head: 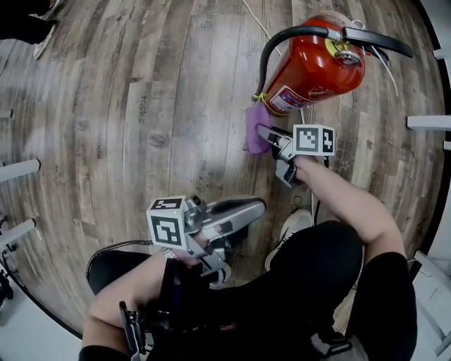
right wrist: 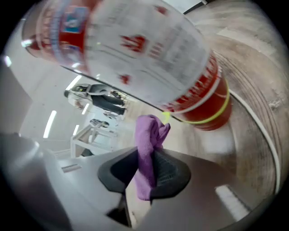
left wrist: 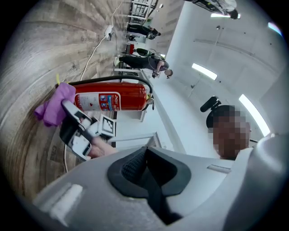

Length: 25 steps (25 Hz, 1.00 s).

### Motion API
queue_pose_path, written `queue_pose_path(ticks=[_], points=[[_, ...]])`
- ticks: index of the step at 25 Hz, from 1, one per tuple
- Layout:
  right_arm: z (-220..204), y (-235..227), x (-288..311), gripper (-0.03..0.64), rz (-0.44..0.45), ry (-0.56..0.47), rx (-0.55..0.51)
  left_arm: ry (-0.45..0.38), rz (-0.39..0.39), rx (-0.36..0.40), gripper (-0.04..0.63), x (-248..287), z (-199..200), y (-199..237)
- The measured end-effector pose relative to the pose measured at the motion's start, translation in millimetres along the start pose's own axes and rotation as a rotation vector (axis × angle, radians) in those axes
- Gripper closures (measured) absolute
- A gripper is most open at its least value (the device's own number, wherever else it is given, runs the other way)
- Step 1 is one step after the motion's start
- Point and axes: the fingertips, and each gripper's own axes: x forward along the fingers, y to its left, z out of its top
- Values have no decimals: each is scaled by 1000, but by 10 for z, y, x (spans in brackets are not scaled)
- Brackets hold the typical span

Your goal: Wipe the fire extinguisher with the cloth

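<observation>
A red fire extinguisher (head: 317, 70) with a black hose and handle stands on the wooden floor. My right gripper (head: 269, 141) is shut on a purple cloth (head: 256, 129), which hangs by the extinguisher's lower body, just left of its label. In the right gripper view the cloth (right wrist: 148, 144) is pinched between the pads of the right gripper (right wrist: 146, 173), close under the extinguisher (right wrist: 149, 49) and its yellow band. My left gripper (head: 246, 210) is shut and holds nothing, low near my knee. The left gripper view shows its jaws (left wrist: 145, 169) together, the extinguisher (left wrist: 110, 100) and cloth (left wrist: 56, 103) beyond.
A white cable (head: 257, 21) runs across the floor behind the extinguisher. White furniture legs (head: 17, 169) stand at the left and another (head: 426, 122) at the right. My shoe (head: 292, 229) is planted just below the right gripper.
</observation>
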Motion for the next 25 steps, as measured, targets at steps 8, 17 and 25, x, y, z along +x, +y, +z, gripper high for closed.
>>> queue_pose_path(ticks=[8, 17, 25], points=[[343, 1773, -962, 537, 417, -53, -317, -153, 154, 311, 423, -58, 851, -81], [235, 2636, -1402, 535, 502, 82, -493, -87, 161, 580, 245, 278, 1176, -457], [129, 2820, -1422, 532, 521, 89, -562, -66, 26, 460, 304, 370, 1112, -594]])
